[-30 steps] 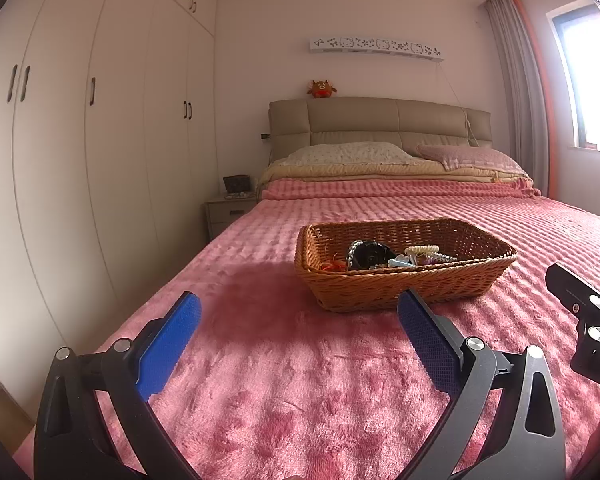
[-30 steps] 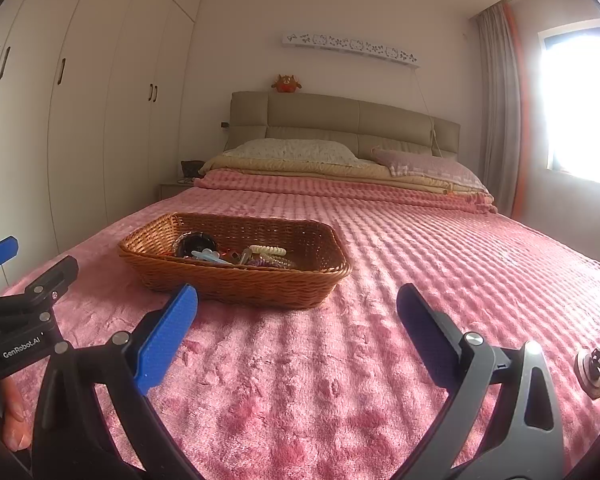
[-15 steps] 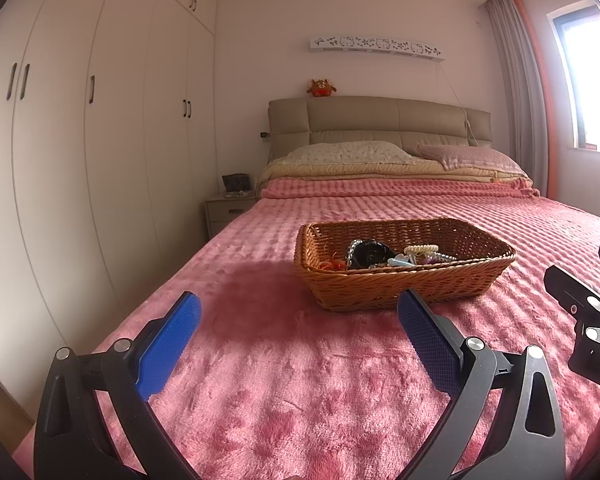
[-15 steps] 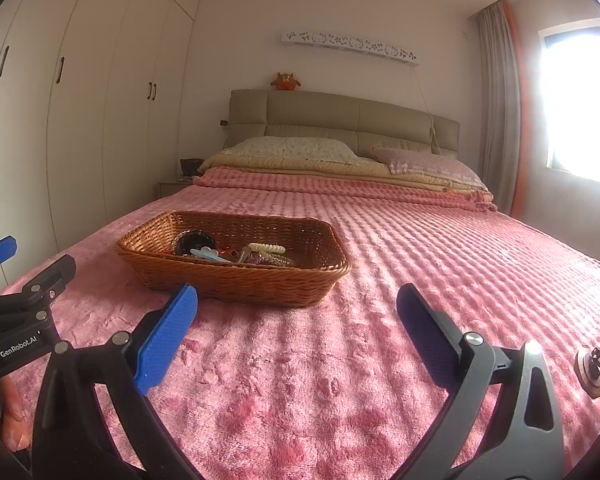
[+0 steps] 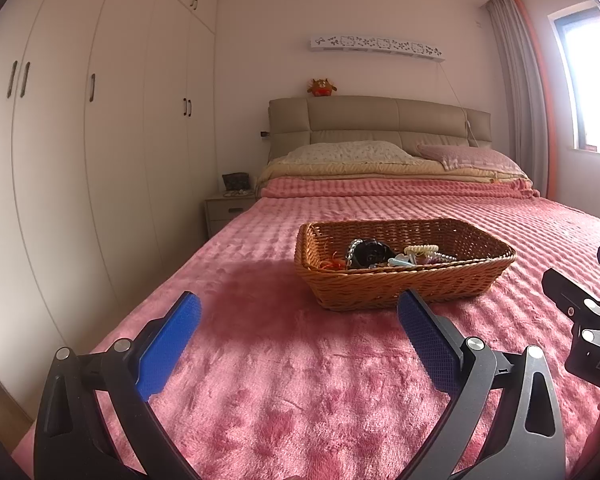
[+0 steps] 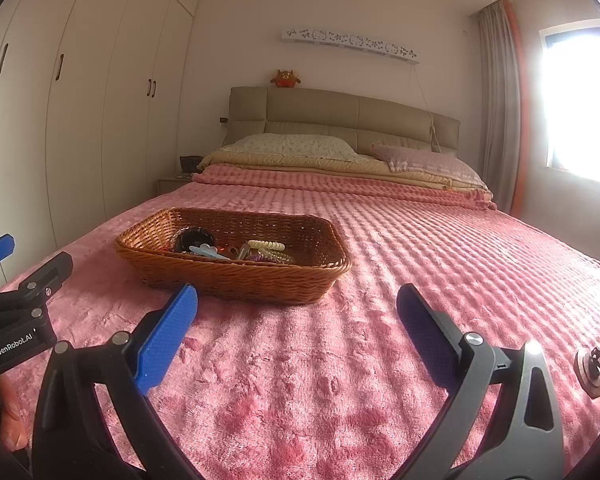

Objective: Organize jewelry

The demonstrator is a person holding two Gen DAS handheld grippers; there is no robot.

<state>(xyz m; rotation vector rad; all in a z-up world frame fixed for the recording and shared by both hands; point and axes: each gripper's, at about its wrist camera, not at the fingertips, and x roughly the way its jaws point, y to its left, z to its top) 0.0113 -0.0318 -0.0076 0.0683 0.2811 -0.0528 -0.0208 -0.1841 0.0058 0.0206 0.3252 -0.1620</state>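
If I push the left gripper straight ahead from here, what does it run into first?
Probably the wicker basket: its near wall sits just ahead of the open left gripper, slightly right of centre. Only pink blanket lies between; depth is uncertain.

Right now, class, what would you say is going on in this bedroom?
A person holds two grippers above a bed's pink blanket, and neither has touched anything. The left gripper and the right gripper are both open and empty. Ahead of them sits a wicker basket holding a jumble of small pieces, including a dark round item, a cream coiled band and a pale blue clip. No sorting has started yet.
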